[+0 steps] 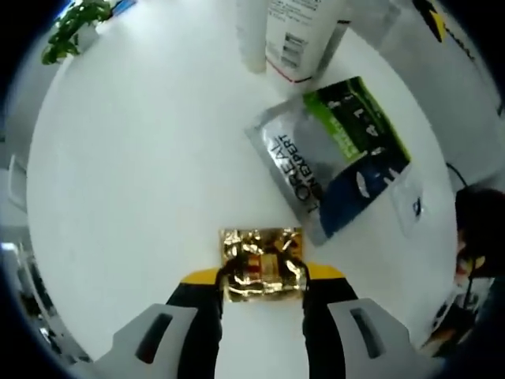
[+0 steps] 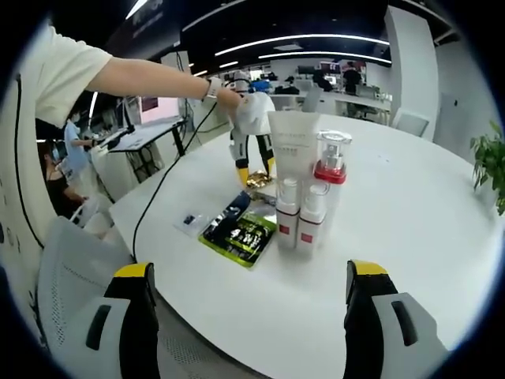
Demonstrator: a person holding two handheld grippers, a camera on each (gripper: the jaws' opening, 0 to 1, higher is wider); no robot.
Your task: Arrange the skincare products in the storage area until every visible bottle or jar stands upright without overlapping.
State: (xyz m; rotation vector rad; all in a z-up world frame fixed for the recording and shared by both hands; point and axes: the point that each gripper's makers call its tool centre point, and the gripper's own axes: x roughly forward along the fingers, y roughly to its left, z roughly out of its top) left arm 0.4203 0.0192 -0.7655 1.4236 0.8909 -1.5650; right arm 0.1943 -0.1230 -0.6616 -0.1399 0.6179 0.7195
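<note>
— Gripping a gold packet (image 1: 263, 264), the left gripper (image 1: 263, 288) is clamped on it low over the white table (image 1: 142, 197), probably to move it.
— And the bottles (image 2: 304, 213)?
— Upright together mid-table, a grey sachet (image 1: 335, 154) lying at their eight o'clock. The right gripper (image 2: 248, 316) hangs back, jaws spread, holding nothing.

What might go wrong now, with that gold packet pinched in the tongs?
The left tongs grip the gold packet by one edge, so it may slip out or crumple. The sachet lies close ahead; moving forward could push it. Swinging the packet toward the upright bottles could topple them.
</note>
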